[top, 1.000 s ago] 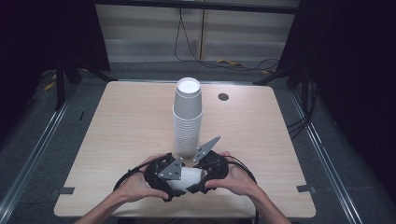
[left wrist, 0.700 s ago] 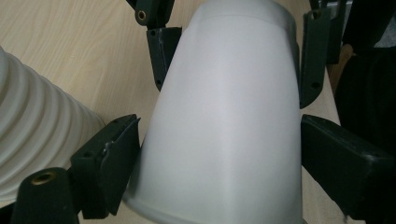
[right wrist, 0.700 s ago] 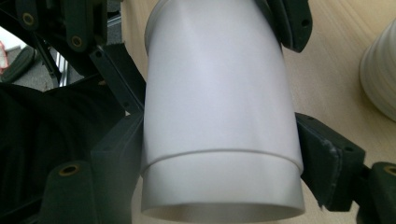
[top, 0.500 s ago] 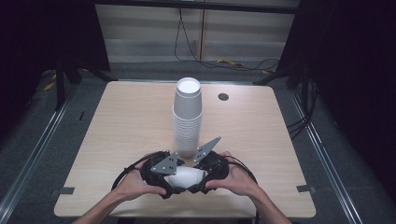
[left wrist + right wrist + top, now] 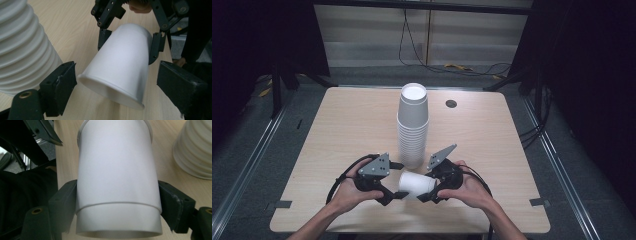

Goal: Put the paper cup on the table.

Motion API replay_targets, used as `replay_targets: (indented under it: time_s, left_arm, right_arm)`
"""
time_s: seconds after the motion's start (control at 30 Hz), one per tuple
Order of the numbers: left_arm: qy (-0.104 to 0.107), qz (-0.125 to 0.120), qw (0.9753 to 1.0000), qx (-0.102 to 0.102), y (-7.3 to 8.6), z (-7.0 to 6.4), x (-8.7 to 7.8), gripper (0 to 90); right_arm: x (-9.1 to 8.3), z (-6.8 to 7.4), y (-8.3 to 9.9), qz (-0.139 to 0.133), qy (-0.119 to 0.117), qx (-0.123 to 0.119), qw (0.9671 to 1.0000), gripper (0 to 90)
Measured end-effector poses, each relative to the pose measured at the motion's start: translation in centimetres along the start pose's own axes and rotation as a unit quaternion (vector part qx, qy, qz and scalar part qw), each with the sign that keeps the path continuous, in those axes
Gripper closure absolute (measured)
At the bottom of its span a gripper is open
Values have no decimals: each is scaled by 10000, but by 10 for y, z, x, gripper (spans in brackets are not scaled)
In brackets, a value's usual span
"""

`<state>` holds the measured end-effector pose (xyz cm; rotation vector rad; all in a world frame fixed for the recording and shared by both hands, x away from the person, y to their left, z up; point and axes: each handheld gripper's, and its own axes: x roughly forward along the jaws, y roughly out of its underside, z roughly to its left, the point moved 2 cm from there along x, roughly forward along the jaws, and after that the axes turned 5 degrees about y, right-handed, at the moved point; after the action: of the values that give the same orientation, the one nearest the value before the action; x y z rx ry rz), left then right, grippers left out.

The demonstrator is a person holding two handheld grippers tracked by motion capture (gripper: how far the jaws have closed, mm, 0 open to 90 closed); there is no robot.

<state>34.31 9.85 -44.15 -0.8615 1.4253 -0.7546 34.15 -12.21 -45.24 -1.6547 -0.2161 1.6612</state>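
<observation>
Left gripper (image 5: 398, 194): just left of the cup stack's base, held in the person's left hand (image 5: 346, 191); jaws spread wide either side of the loose cup's rim, not touching it.
Cup stack (image 5: 412, 126): tall white tower, upright mid-table (image 5: 337, 130), the landmark.
Loose cup (image 5: 417, 185): lying sideways just in front of the stack, between both grippers, rim towards the left one.
Right gripper (image 5: 426, 194): just right of the stack's base; jaws pressed on the cup's sides near its base.
</observation>
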Motion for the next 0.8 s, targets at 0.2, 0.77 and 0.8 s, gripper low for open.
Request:
replay_targets:
  time_s: [0.2,0.77,0.8]
  left_arm:
    - [-67,-122,9998,-136,4,0,-3,157]
    - [-244,-628,9967,-443,6,4,-14,158]
    - [-248,-645,9966,-457,6,5,-14,158]
  right_arm:
    - [-2,-3,7,-153,54,168,9997,230]
    - [-13,-7,13,-1025,336,184,9940,226]
    - [-13,-7,13,-1097,263,177,9935,226]
